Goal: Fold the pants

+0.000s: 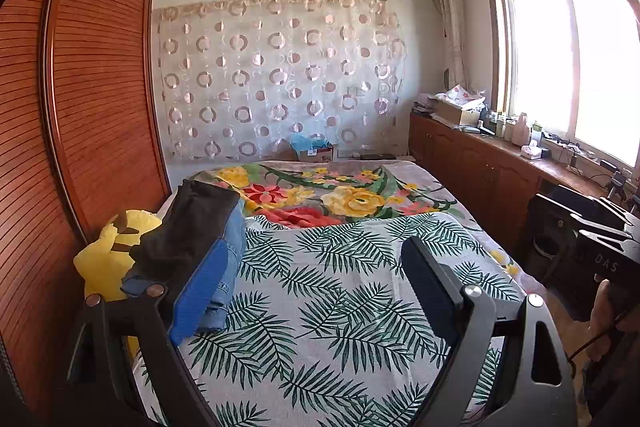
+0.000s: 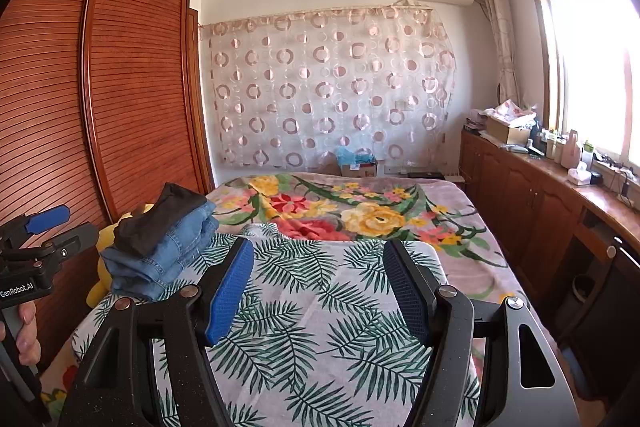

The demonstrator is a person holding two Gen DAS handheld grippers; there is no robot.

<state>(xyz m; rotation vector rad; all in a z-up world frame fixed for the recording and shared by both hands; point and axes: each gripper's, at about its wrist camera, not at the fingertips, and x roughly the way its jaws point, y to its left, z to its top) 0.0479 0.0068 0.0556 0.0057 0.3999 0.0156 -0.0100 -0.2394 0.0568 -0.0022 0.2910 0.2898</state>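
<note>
Left wrist view: the left gripper (image 1: 316, 287) hangs over the leaf sheet (image 1: 340, 307) with jaws spread wide, nothing between them. Lots of bare sheet ahead, up to where the flower blanket (image 1: 340, 195) starts. The wardrobe (image 1: 80, 107) crowds the left edge of the bed, and the cabinets (image 1: 480, 171) run down the right. The pants (image 1: 196, 251), a folded stack with dark ones on top of jeans, sit at the bed's left edge, just outside and behind the left finger, with a yellow plush (image 1: 108, 259) beyond them. The right gripper's body shows at the far right.

Right wrist view: the right gripper (image 2: 320, 291) is released too, empty, over the same sheet (image 2: 320, 327). Here the pants (image 2: 164, 243) are well clear to the left of the jaws, and you see the whole stack unblocked. This view also catches the left gripper (image 2: 44, 223) at the left edge, and the hand (image 2: 24, 331) holding it.
</note>
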